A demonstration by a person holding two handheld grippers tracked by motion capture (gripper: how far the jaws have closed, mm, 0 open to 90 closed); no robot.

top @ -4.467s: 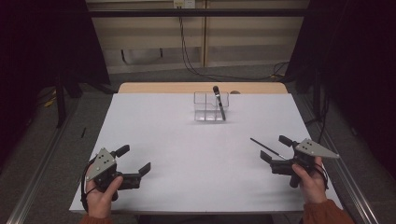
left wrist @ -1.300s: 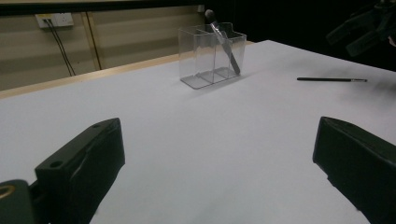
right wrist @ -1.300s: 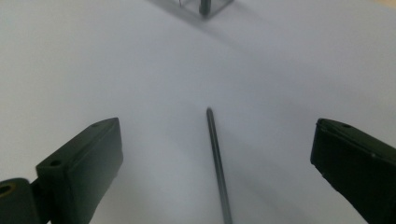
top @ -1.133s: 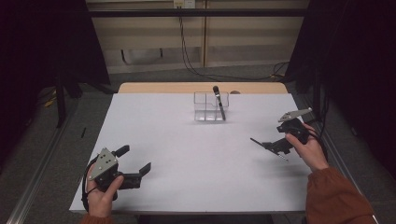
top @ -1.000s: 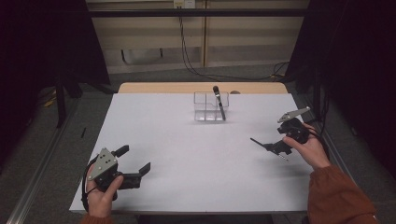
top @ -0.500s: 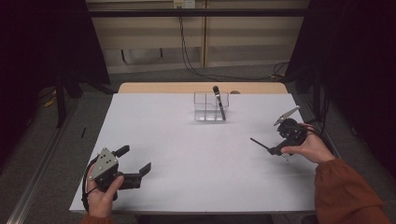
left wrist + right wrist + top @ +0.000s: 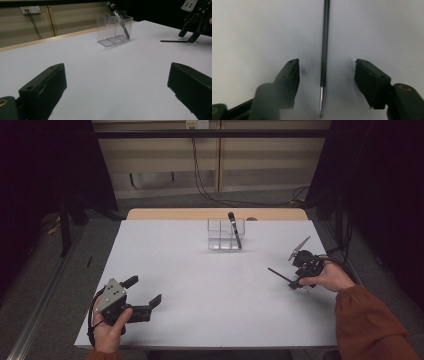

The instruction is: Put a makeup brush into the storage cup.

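Note:
A thin black pen (image 7: 324, 45) with a silver tip lies flat on the white table (image 7: 200, 280) at the right. My right gripper (image 7: 327, 82) points down over the pen's tip end. Its jaws have just been closing and stand on either side of the pen without touching it. From above, the right gripper (image 7: 298, 281) sits at the pen's (image 7: 278, 274) right end. A clear divided holder (image 7: 226, 233) at the far middle has a dark pen (image 7: 234, 229) leaning in it. My left gripper (image 7: 145, 301) rests open near the front left edge, nothing between its jaws.
The table's front edge runs close to the left hand. A wooden strip (image 7: 215, 213) borders the far edge. Cables (image 7: 200, 175) hang behind it. In the left gripper view the holder (image 7: 113, 27) and the other gripper (image 7: 193, 22) stand far off.
The right hand rolled the gripper downward over the pen's end, and its jaws narrowed around the pen. The left gripper stayed still.

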